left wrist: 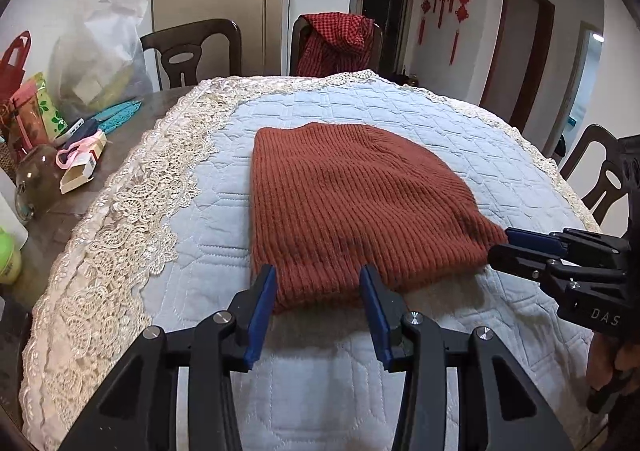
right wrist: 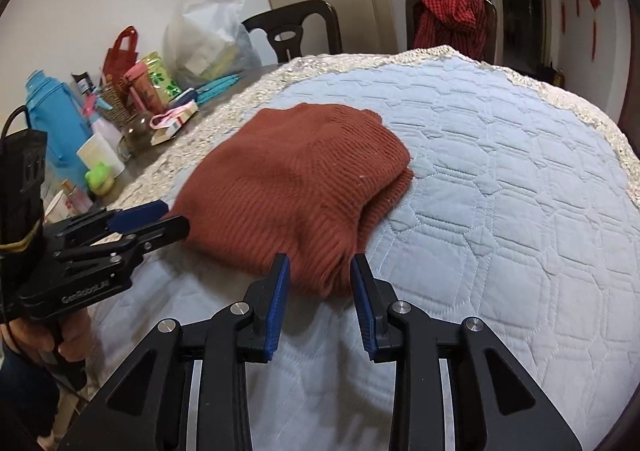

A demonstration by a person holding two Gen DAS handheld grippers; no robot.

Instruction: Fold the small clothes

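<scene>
A rust-red ribbed knit garment (left wrist: 352, 203) (right wrist: 296, 179) lies folded and flat on the pale blue quilted cover (left wrist: 500, 179) (right wrist: 500, 171). My left gripper (left wrist: 318, 279) stands open at the garment's near left corner, and the knit edge lies between its blue pads without being pinched. It also shows from the side in the right wrist view, left gripper (right wrist: 172, 221), tips at the cloth's left corner. My right gripper (right wrist: 320, 271) is open astride the near right corner, a thick fold between its pads. In the left wrist view the right gripper (left wrist: 500, 247) touches that corner.
The cover has a cream lace border (left wrist: 132, 211). Left of it on the table stand a blue flask (right wrist: 56, 115), bottles, small boxes and a plastic bag (left wrist: 100, 51). Dark chairs ring the table; one carries a red checked garment (left wrist: 336, 43). A hand (right wrist: 68, 339) holds each gripper.
</scene>
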